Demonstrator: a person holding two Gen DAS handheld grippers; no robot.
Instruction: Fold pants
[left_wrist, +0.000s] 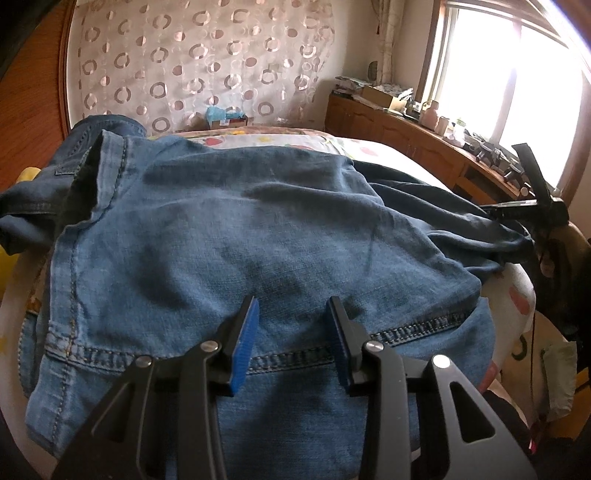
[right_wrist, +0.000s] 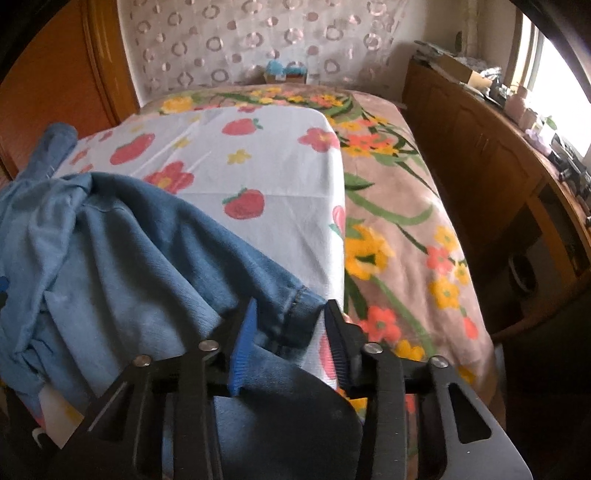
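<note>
Denim pants (left_wrist: 236, 236) beneath two tools, near edge of bed (right_wrist: 399, 206).

Left tool (left_wrist: 293, 332): jaws part-open, blue pads either side of the stitched seam, fabric between them but not visibly pinched. Right tool (right_wrist: 291, 339): jaws part-open around the hemmed leg end, grip not clear. Pants lie rumpled across the white strawberry-print sheet (right_wrist: 258, 155) (flowered blanket (right_wrist: 406, 236) beyond, toward the bed's right edge). Wooden cabinet (right_wrist: 480, 155) alongside.
</note>
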